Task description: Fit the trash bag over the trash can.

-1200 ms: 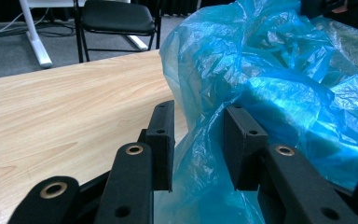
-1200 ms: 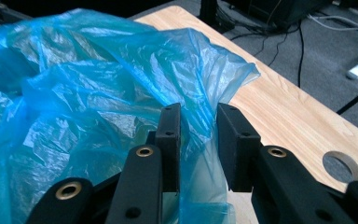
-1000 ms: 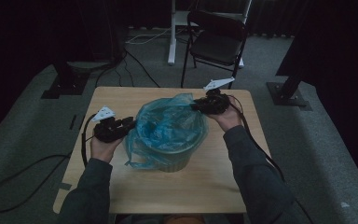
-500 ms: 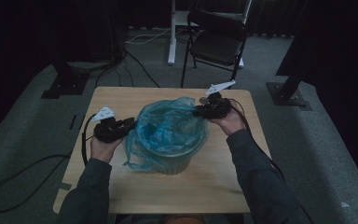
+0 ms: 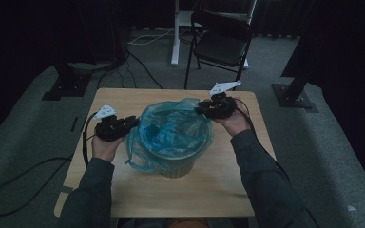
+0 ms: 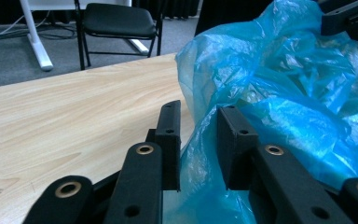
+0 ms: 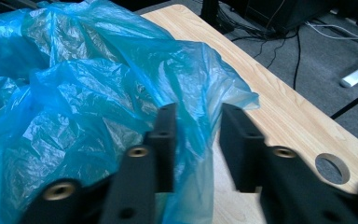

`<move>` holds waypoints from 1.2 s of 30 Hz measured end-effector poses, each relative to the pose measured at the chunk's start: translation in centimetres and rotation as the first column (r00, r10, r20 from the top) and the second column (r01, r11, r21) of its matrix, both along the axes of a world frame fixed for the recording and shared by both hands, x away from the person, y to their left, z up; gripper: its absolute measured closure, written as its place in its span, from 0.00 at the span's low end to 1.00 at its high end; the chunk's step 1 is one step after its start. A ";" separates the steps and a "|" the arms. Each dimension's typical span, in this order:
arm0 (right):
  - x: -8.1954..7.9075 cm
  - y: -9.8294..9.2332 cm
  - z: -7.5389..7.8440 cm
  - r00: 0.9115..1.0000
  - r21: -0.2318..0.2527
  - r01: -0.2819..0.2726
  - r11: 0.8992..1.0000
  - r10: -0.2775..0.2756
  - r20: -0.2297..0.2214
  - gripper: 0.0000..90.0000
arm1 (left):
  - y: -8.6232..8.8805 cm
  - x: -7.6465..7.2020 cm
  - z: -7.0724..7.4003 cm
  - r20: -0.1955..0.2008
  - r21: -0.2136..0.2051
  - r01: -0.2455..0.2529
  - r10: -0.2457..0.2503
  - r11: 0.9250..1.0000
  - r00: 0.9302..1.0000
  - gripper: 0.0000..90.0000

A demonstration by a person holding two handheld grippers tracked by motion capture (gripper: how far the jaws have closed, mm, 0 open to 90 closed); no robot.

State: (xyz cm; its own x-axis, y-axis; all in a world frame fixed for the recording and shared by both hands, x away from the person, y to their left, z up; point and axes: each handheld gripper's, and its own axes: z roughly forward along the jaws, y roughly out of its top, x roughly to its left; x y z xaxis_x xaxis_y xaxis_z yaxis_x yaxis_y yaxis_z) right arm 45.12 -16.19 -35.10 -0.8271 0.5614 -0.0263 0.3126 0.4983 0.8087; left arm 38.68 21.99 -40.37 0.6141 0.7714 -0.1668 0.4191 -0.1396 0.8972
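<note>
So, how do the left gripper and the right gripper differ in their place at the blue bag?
The left gripper is at the bag's near-left edge; the right gripper is at its far-right edge. The blue bag lines a bin. Both have film between their jaws, with a gap showing, and both have just been closing.

I see a light wooden table (image 5: 123,102) at the centre of the high view, standing on grey carpet (image 5: 28,142). One pale bucket (image 5: 178,164) sits directly on it, just below the frame's middle, lined with a crumpled blue plastic bag (image 5: 171,128) whose edge spills over the rim. In the right gripper view a round hole (image 7: 332,168) pierces the tabletop at lower right.
</note>
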 end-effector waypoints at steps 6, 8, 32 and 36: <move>0.7 -0.2 0.0 0.998 0.013 0.058 0.998 -0.058 -0.028 0.93 | -0.1 0.7 0.5 0.009 -0.005 -0.019 0.019 1.000 1.000 0.85; 1.0 -0.2 -0.2 0.996 0.006 0.074 0.997 -0.074 -0.039 0.94 | -0.3 1.1 0.5 0.008 -0.002 -0.016 0.016 1.000 1.000 0.87; 2.7 0.7 -3.0 0.979 -0.105 0.161 0.981 -0.172 -0.109 1.00 | -2.0 4.8 -1.3 -0.036 0.004 -0.057 0.057 0.998 0.998 0.99; 3.0 0.2 -4.0 0.971 -0.131 0.180 0.975 -0.198 -0.135 1.00 | -2.1 5.0 -1.7 -0.050 0.005 -0.055 0.055 0.998 0.997 0.99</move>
